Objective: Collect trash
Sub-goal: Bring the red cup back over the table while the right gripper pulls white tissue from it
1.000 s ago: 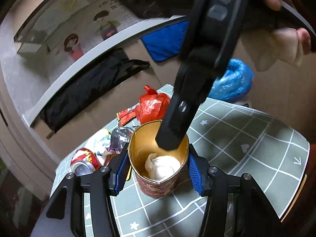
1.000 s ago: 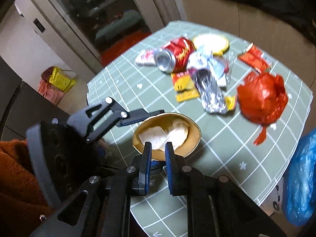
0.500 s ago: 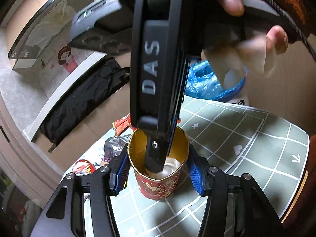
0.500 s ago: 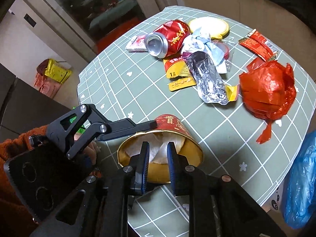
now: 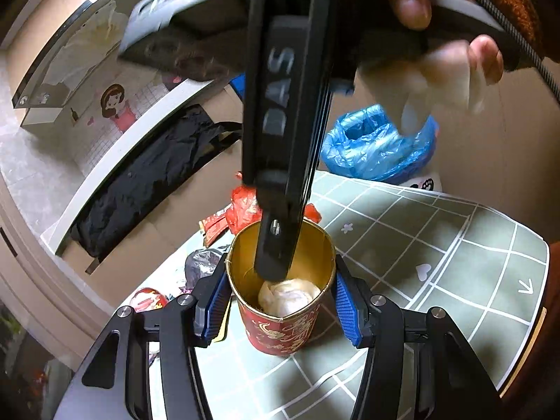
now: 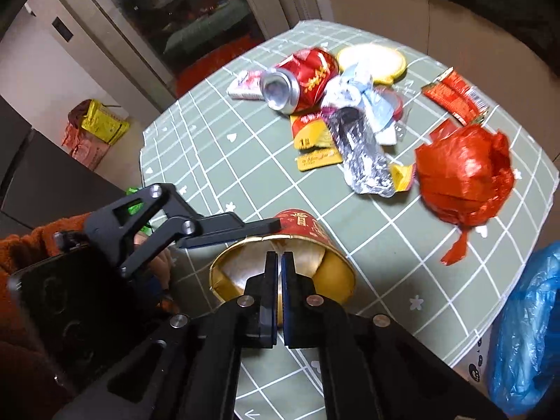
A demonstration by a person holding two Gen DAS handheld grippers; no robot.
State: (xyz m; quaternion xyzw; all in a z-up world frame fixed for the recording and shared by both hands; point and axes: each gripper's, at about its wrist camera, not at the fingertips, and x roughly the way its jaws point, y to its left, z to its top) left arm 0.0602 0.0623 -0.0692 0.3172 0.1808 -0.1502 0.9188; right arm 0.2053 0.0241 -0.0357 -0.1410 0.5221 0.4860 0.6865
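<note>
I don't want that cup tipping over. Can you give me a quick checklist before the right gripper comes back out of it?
1. Left gripper pads on cup: ok, both sides.
2. Cup upright on table: ok.
3. Tissue down inside cup: ok.
4. Right gripper shut: ok, jaws just closed.
5. Tissue clear of right jaws: cannot tell, tips hide it.
6. More trash waiting, can, red bag: ok.

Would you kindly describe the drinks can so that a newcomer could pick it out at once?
Start at the green checked table and find the heap of wrappers at its far side. The drinks can lies on its side at the left of that heap, just in front of a round yellow lid. It alone is a dented red metal cylinder, its silver top facing the camera.
</note>
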